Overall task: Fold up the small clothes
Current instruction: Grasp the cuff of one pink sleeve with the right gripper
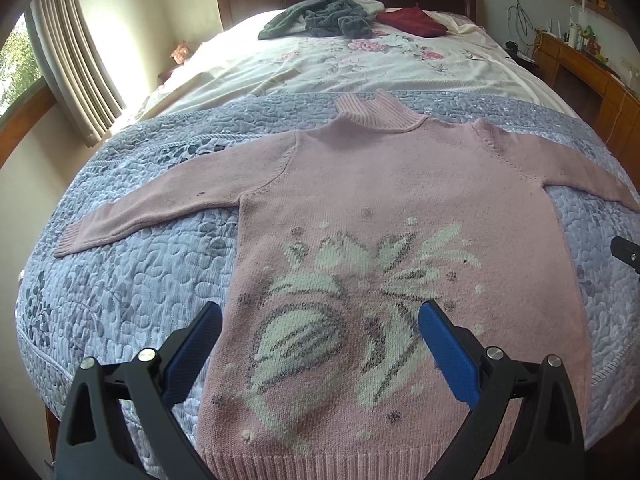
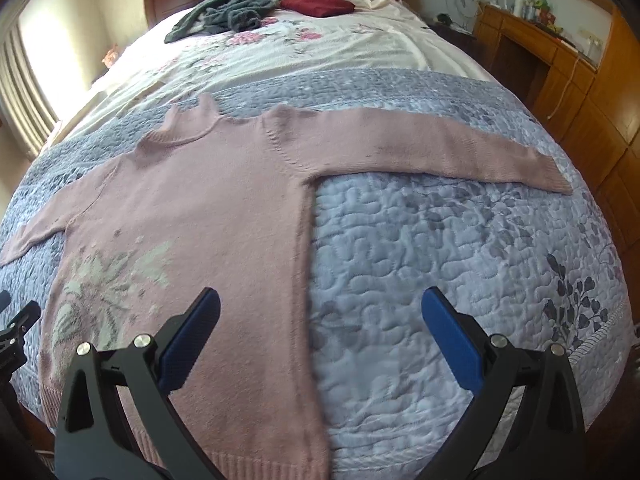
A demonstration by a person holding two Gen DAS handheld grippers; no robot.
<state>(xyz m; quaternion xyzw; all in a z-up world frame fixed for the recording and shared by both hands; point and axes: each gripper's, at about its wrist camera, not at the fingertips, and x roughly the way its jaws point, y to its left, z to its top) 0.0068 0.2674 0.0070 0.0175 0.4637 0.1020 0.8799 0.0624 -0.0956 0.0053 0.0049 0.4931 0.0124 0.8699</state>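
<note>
A pink knitted sweater (image 1: 384, 184) with a pale flower pattern lies flat on the blue-grey quilt (image 1: 132, 280), collar away from me and both sleeves spread out sideways. My left gripper (image 1: 320, 316) hovers open above the lower front of the sweater, near its hem. My right gripper (image 2: 320, 304) is open too, above the sweater's (image 2: 208, 200) right side edge, one finger over the knit and the other over the quilt (image 2: 440, 280). The right sleeve (image 2: 440, 148) stretches out flat to the right. Neither gripper holds anything.
Farther up the bed, a grey garment (image 1: 320, 20) and a folded dark red one (image 1: 412, 22) lie on the floral sheet near the headboard. Curtains (image 1: 76, 64) hang at the left. A wooden desk (image 2: 560, 68) with small items stands at the right.
</note>
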